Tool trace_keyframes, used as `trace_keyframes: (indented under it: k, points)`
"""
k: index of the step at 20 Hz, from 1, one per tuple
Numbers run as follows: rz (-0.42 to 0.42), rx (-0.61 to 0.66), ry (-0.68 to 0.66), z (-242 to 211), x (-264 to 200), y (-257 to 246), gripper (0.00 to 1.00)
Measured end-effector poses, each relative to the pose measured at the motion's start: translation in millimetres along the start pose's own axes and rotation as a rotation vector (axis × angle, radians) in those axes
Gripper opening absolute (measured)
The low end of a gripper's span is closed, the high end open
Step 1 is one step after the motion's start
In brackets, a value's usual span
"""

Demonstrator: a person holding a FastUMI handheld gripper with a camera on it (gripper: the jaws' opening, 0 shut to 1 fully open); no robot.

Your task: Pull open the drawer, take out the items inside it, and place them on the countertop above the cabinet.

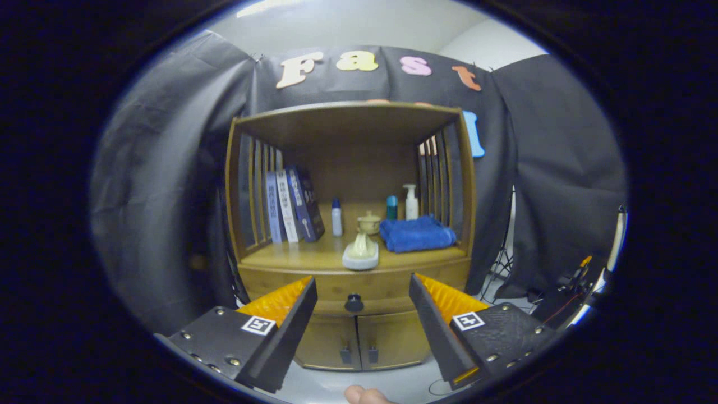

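A wooden cabinet (460, 196) stands ahead against the black cloth wall. Its drawer (314, 285) sits shut under the countertop (291, 258), with a round dark knob (354, 303) at its middle. My gripper (362, 292) is open and holds nothing; the knob shows between the two fingertips but lies well beyond them. On the countertop rest a pale ceramic piece on a grey base (362, 252) at the front edge, a small lidded pot (369, 221) behind it and a folded blue towel (417, 234) to the right.
Several books (294, 205) lean at the countertop's left. A small white bottle (336, 217), a teal bottle (392, 207) and a white pump bottle (411, 202) stand at the back. Two lower doors (359, 339) with small handles sit under the drawer. A fingertip (362, 395) shows below the gripper.
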State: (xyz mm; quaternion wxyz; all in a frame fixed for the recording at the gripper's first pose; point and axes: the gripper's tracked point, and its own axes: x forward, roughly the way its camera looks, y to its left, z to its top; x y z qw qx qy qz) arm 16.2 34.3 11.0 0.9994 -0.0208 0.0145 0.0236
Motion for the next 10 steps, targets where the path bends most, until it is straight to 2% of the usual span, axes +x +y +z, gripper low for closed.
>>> trace_keyframes:
  k: [4, 10]
  points:
    - [0.011, 0.080, -0.047, 56, -36, 7, 0.99]
    - [0.036, 0.065, -0.077, 88, -71, 7, 0.99]
